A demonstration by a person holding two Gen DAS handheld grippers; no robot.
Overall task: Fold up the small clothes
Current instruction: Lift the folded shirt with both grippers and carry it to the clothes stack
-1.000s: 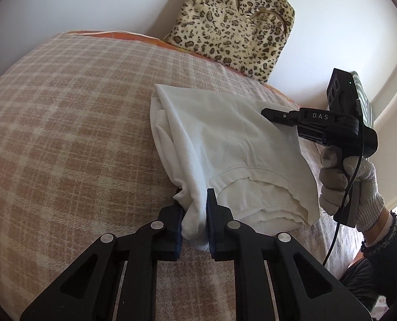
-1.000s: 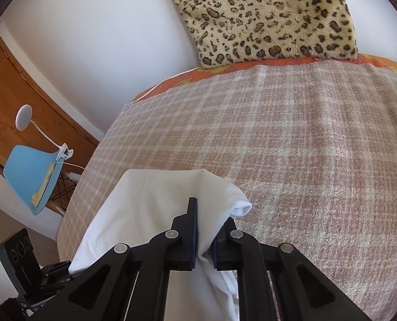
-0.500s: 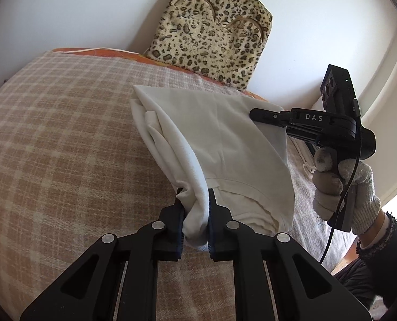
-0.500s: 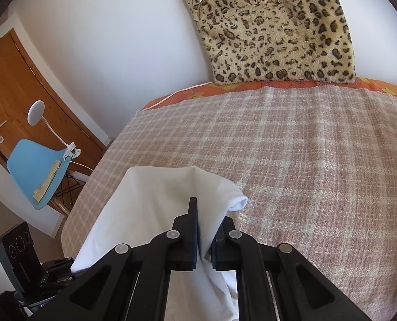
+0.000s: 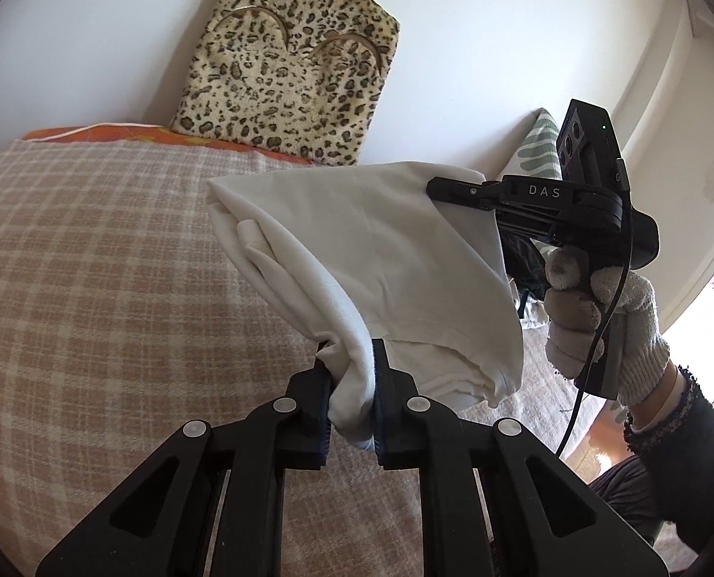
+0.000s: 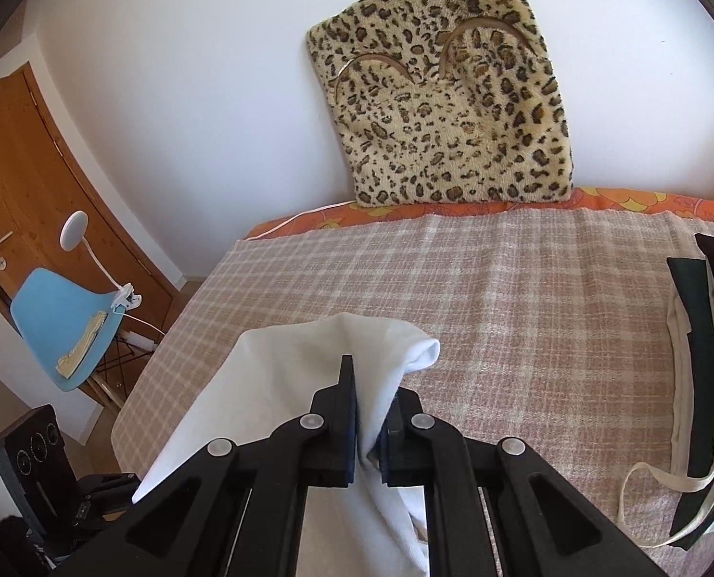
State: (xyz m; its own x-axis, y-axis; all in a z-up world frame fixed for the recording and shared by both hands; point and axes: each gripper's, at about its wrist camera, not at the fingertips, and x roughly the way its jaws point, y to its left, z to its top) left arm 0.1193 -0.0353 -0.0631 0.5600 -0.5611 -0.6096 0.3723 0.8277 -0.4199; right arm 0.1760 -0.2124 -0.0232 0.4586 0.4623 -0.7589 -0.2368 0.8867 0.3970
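Observation:
A white garment [image 5: 357, 259] hangs in the air above the plaid bed cover [image 5: 92, 288], stretched between both grippers. My left gripper [image 5: 350, 384] is shut on a bunched corner of it at the bottom of the left wrist view. My right gripper [image 5: 434, 187], held by a gloved hand [image 5: 597, 307], is shut on the opposite corner at the upper right. In the right wrist view the white garment [image 6: 309, 384] drapes down to the left from the right gripper [image 6: 371, 413], which pinches a fold. The left gripper's body [image 6: 34, 461] shows at the lower left there.
A leopard-print cushion [image 6: 448, 110] leans on the white wall at the head of the bed. Dark and cream folded clothes [image 6: 694, 384] lie at the bed's right edge. A blue chair [image 6: 63, 317] with a clip lamp stands by a wooden door [image 6: 15, 182].
Both grippers have risen with the garment, lifting it off the bed cover. The right gripper has climbed higher, and the cloth now hangs stretched in the air.

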